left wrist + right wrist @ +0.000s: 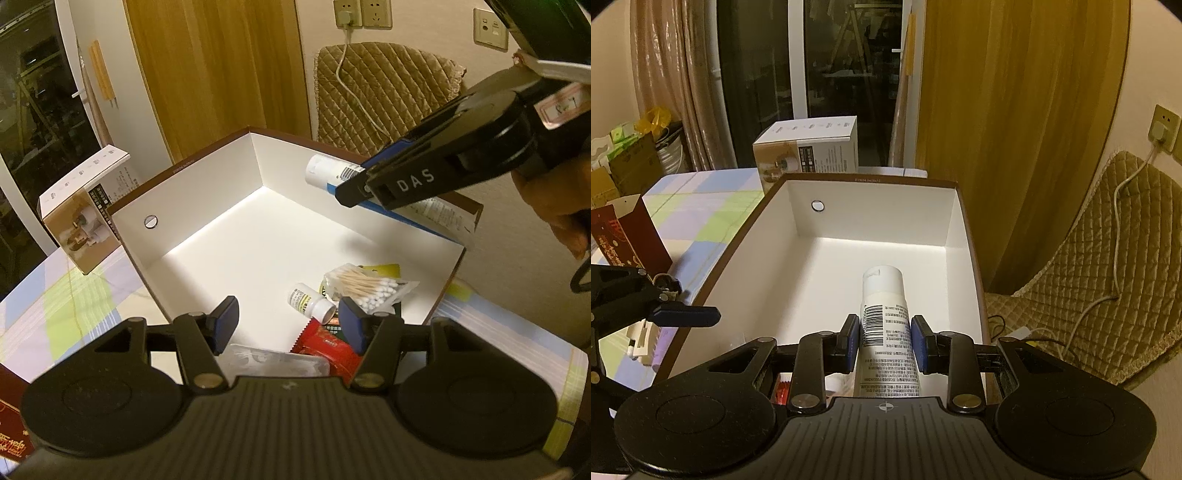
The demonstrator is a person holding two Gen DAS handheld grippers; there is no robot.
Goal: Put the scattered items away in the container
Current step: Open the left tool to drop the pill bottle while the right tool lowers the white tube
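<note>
left gripper (286,321): jaws apart, empty, over near end of box (207,162) | right gripper (882,343): clamped on tube (884,306), hanging over box floor | risk: slanted tube tips out over right wall when let go | in box: 1 pill bottle (310,301), 1 swab bag (365,286), 1 red packet (325,343)

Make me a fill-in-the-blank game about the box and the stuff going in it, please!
1. The right gripper is holding a white ____ with a barcode.
2. The cotton swabs lie ____ the white box.
3. Between its fingers the left gripper holds ____.
4. The little pill bottle is lying on its ____.

Missing words: tube; inside; nothing; side
</note>
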